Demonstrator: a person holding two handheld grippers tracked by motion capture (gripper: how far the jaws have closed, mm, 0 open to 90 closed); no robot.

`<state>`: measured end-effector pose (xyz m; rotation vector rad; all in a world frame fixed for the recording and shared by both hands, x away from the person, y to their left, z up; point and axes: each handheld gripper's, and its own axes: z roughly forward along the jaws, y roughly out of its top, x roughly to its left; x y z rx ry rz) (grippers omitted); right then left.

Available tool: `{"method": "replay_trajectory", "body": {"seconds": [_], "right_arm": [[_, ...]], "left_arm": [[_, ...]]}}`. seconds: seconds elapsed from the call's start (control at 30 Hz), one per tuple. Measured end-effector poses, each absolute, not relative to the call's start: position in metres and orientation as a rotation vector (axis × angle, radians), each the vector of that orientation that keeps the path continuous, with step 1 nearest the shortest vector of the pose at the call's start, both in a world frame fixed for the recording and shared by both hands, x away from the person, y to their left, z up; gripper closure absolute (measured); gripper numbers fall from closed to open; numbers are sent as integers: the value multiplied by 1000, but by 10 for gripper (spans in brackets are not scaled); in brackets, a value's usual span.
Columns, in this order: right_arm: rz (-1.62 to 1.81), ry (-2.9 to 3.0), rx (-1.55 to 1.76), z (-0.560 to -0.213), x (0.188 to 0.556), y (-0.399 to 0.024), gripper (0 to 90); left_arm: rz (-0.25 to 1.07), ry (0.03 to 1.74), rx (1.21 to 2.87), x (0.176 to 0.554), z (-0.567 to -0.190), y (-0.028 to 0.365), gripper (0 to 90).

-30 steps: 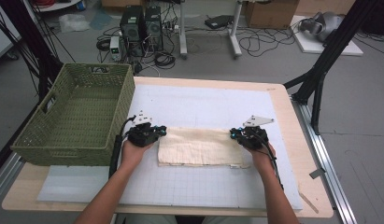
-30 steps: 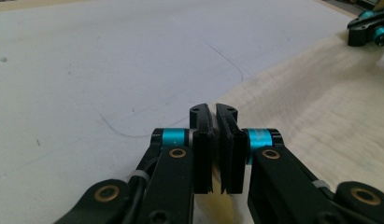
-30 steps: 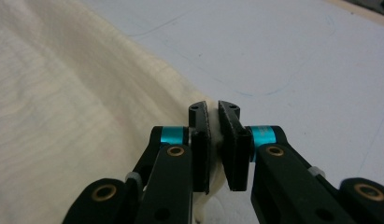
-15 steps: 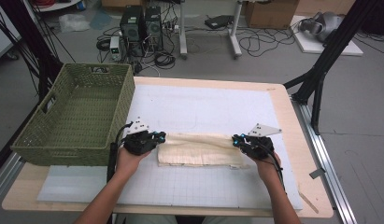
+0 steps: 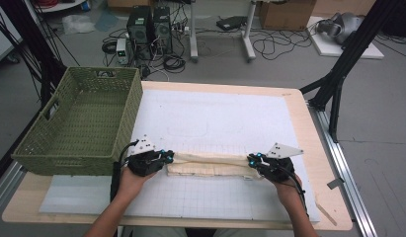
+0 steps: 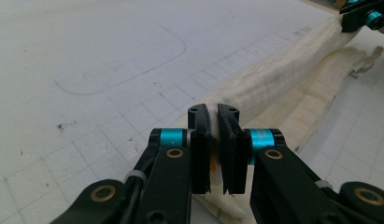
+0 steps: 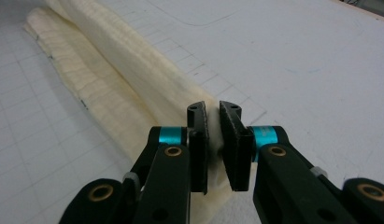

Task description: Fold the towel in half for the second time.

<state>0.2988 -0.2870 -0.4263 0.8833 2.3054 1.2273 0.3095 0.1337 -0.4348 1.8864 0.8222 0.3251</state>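
A cream cloth [image 5: 210, 164] lies folded into a long narrow strip on the white gridded mat [image 5: 215, 113], near the person's side. My left gripper [image 5: 170, 157] pinches the strip's left end and my right gripper [image 5: 251, 160] pinches its right end. In the left gripper view the jaws [image 6: 213, 112] grip a fold of the cloth [image 6: 283, 74]; they have just eased apart slightly with the fabric still between them. The right gripper [image 6: 362, 14] shows at the far end. In the right gripper view the jaws [image 7: 213, 109] clamp the cloth [image 7: 110, 70], which rolls away to the upper left.
A green woven basket [image 5: 134, 106] stands empty at the table's left, its corner close to my left gripper. The wooden table edge [image 5: 309, 148] runs along the right. Computers and cables lie on the floor beyond the table.
Both grippers have moved toward the person, pulling the cloth's upper layer over itself. The cloth now looks narrower than before.
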Motion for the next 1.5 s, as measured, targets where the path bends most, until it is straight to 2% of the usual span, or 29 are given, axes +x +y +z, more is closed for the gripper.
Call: {"method": "replay_trajectory", "body": {"seconds": [0.1, 0.3, 0.4, 0.53, 0.73, 1.03, 1.2, 1.5], "right_arm": [[1226, 2307, 880, -426, 295, -288, 820], [1223, 2326, 882, -429, 292, -287, 816], [1209, 2340, 878, -430, 290, -287, 812], [1190, 2355, 859, -430, 286, -287, 812], [1144, 2383, 834, -430, 281, -288, 796], [1282, 2281, 878, -411, 273, -296, 583], [1314, 2177, 910, -398, 277, -296, 567], [1167, 2237, 954, -413, 313, -260, 554]], "left_arm": [[315, 837, 1872, 308, -435, 137, 785], [305, 886, 1749, 308, -426, 147, 551], [320, 879, 1682, 307, -419, 151, 519], [305, 877, 1678, 309, -417, 145, 519], [278, 866, 1802, 316, -431, 122, 544], [297, 854, 1930, 316, -442, 111, 589], [293, 852, 1965, 316, -446, 110, 616], [288, 848, 1979, 316, -447, 110, 623]]}}
